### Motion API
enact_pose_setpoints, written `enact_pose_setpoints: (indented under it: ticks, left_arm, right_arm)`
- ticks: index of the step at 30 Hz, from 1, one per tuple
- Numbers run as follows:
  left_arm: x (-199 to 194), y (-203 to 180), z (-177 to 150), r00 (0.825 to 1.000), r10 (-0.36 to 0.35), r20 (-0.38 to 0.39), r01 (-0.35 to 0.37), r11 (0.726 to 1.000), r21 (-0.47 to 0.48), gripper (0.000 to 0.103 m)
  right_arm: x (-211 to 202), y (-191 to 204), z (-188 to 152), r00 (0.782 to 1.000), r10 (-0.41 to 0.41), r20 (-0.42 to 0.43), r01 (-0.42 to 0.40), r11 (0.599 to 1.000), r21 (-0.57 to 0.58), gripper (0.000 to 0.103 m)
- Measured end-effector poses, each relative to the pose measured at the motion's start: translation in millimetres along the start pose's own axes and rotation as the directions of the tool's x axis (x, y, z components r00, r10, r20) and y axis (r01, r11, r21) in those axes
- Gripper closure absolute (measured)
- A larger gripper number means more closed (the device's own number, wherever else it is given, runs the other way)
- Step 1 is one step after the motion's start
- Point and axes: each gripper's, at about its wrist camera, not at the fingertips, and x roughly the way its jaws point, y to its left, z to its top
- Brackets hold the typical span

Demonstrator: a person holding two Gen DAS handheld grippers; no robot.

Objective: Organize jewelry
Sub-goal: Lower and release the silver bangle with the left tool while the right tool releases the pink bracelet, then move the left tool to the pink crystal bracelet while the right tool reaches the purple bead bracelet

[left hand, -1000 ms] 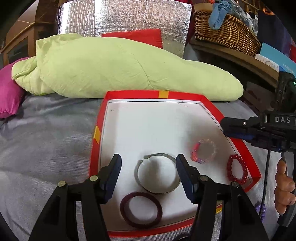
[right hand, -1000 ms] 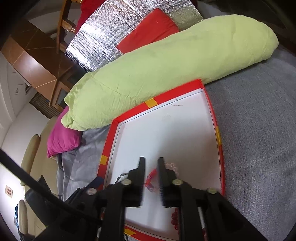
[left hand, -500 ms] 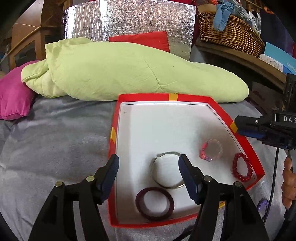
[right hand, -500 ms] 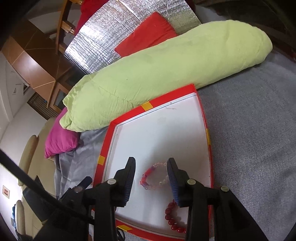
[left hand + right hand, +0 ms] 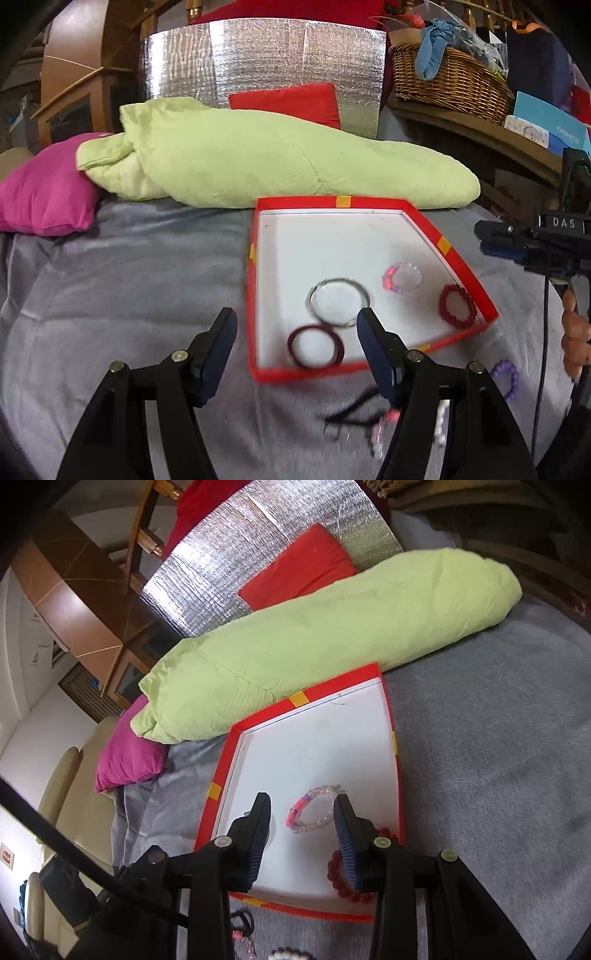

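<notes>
A red tray (image 5: 458, 258) with a white floor is observed lying on a grey bed cover (image 5: 129, 280), its far edge close to a long pale green pillow (image 5: 288, 166). Four items are recorded inside the tray: a silver bangle (image 5: 339, 302) near the middle, a dark maroon bangle (image 5: 315, 346) toward the near edge and touching or just overlapping the silver one, a pink and clear bead bracelet (image 5: 402, 277) to the right, and a red bead bracelet (image 5: 457, 306) close to the right wall.

The left tool (image 5: 295, 345) is seen spread wide and holding nothing, positioned over the tray's near left corner; one finger is placed outside the left wall above the cover, the other above the tray beside the silver bangle. The right tool (image 5: 303, 823) is likewise found wide apart and empty, with the pink and clear bead bracelet (image 5: 314, 808) framed between its fingers; whether the fingers touch the tray floor cannot be told. The red bead bracelet (image 5: 347, 882) is partly hidden behind the right finger.

Outside the tray, on the cover at its near side, a purple bead bracelet (image 5: 506, 380) is noted, together with a blurred tangle of dark cord and pink and white beads (image 5: 369, 417). A magenta cushion (image 5: 44, 192), a red cushion (image 5: 288, 103), a silver foil panel (image 5: 258, 62) and a wicker basket (image 5: 450, 77) are recorded behind.
</notes>
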Motion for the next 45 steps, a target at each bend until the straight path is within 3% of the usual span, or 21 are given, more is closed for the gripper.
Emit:
enact_pose_setpoints:
  ticks: [10,18,23,32,45]
  left_arm:
    - [-43.5,-1.9,-39.2,1.0,-0.001,-0.027,0.002,1.0,0.022,0.035]
    - [-60.0,-9.3,-65.5,0.997,-0.016,-0.074,0.02,0.998,0.055,0.034]
    - [-62.6,-11.7,-75.2,0.992,-0.067,-0.11,0.071,0.997,0.029,0.034]
    - [-46.5,-16.6,-83.0,0.97,-0.141,-0.199,0.139,0.99,-0.025,0.034]
    - [-26.3,-30.5,-80.6,0.954,-0.182,-0.237,0.178,0.983,-0.039,0.034]
  right_arm:
    - [-56.5,-3.9,-26.2,0.998,0.016,0.053,-0.016,1.0,0.003,0.065]
    - [-86.0,-22.9,-59.4,1.0,0.01,0.028,-0.011,0.999,0.039,0.065]
    - [-94.7,-36.0,-77.3,1.0,-0.01,-0.011,0.01,0.998,0.068,0.065]
    - [-76.3,-43.4,-97.5,0.987,-0.086,-0.136,0.094,0.994,0.059,0.065]
    - [-45.5,-45.0,-111.0,0.946,-0.226,-0.234,0.225,0.974,-0.031,0.067]
